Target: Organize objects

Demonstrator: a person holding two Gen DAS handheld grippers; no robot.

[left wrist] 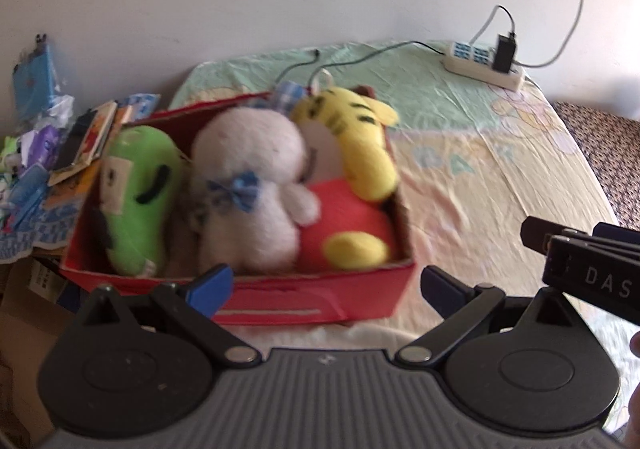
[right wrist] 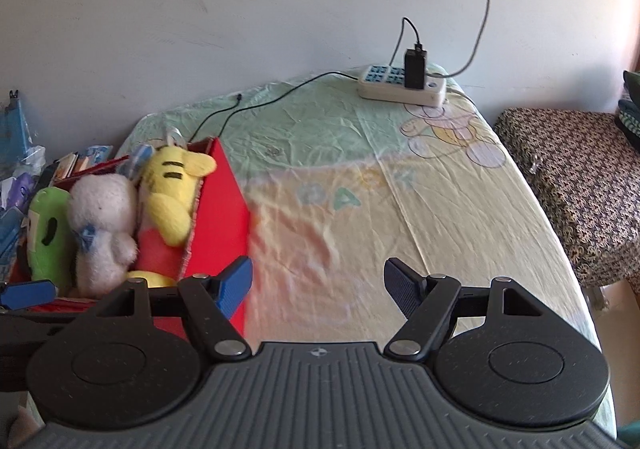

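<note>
Left wrist view: we see our left gripper (left wrist: pixel 326 289) spread wide with nothing between its fingers, poised just short of the red box (left wrist: pixel 312 297) ahead. Green plush (left wrist: pixel 138 189), white plush (left wrist: pixel 252 189) and yellow tiger plush (left wrist: pixel 352 145) sit packed inside. Our right gripper (right wrist: pixel 318 283) is also wide apart and empty, the box off to its left, over the bedsheet (right wrist: pixel 360 209).

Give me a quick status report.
Left tool open, empty. Right tool open, empty. Three plush toys sit in red box. Nothing in the way.
</note>
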